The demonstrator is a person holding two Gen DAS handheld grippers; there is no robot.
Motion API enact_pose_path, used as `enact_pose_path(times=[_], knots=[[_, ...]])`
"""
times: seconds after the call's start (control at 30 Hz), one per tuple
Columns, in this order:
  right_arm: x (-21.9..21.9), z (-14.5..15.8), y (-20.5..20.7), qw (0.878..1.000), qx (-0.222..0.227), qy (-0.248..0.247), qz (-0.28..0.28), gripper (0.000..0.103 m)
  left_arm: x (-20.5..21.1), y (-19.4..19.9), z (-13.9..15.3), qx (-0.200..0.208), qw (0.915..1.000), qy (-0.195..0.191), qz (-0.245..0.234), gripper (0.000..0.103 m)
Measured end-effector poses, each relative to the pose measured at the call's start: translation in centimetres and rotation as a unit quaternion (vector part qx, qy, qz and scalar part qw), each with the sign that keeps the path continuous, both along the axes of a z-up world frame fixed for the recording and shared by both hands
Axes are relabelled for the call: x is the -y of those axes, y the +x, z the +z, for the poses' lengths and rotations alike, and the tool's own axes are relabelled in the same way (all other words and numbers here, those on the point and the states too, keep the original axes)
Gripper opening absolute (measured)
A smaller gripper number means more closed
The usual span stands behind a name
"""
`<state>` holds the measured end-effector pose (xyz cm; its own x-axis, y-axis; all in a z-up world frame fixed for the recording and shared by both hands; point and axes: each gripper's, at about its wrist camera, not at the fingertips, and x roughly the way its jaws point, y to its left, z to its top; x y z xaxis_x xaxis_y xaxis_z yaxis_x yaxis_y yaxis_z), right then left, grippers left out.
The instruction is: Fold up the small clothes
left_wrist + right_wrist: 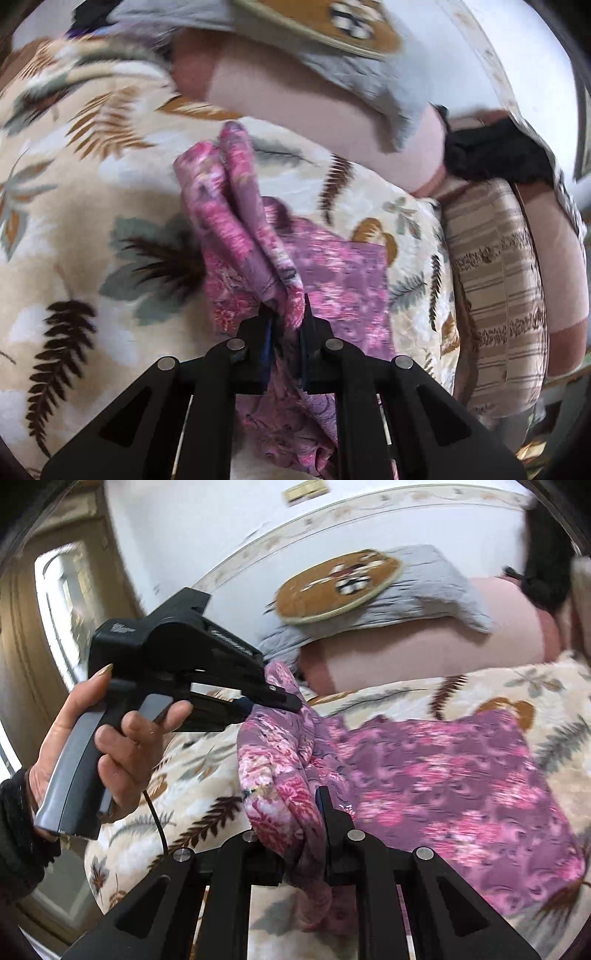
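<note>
- Bed surface: cream blanket [92, 177] w/ brown fern and grey-green leaf print, seen in both views.
- Pink-purple floral garment [443, 775] is spread partly flat on the blanket; its near edge is lifted and bunched.
- Left gripper [288, 321]: jaws nearly shut, a fold of the garment pinched betw. them; the tool is gripped by a hand [110, 746] w/ a dark sleeve.
- Right gripper [306, 830]: jaws close together, clamped on bunched cloth.
- Behind: pink pillow [424, 653] under a grey cloth [424, 590] w/ a brown cartoon patch.
- Striped beige cushion [498, 295] sits at the blanket's edge.
- Room: white wall [207, 535] w/ patterned border; doorway at left, blurred.
</note>
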<state>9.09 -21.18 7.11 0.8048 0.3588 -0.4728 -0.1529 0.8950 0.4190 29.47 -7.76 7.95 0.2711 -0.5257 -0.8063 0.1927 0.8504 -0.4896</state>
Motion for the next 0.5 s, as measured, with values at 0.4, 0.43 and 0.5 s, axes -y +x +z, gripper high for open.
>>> enact_pose_path(times=[0.4,0.43,0.5], knots=[[12.7,-2.8,-3.5,0.987,-0.027,0.109,-0.116,0.011,14.3,-1.3,-0.4,-0.001,0.9968,0.025,-0.075,0.008],[13.7,-3.2,-3.9,0.984,-0.030,0.121,-0.126,0.011,15.9,-1.4,-0.7,-0.002,0.9959,0.029,-0.086,0.008],[15.5,-4.2,-4.3,0.979,-0.041,0.142,-0.143,0.011,18.6,-1.6,-1.6,-0.001,0.9937,0.043,-0.104,0.008]])
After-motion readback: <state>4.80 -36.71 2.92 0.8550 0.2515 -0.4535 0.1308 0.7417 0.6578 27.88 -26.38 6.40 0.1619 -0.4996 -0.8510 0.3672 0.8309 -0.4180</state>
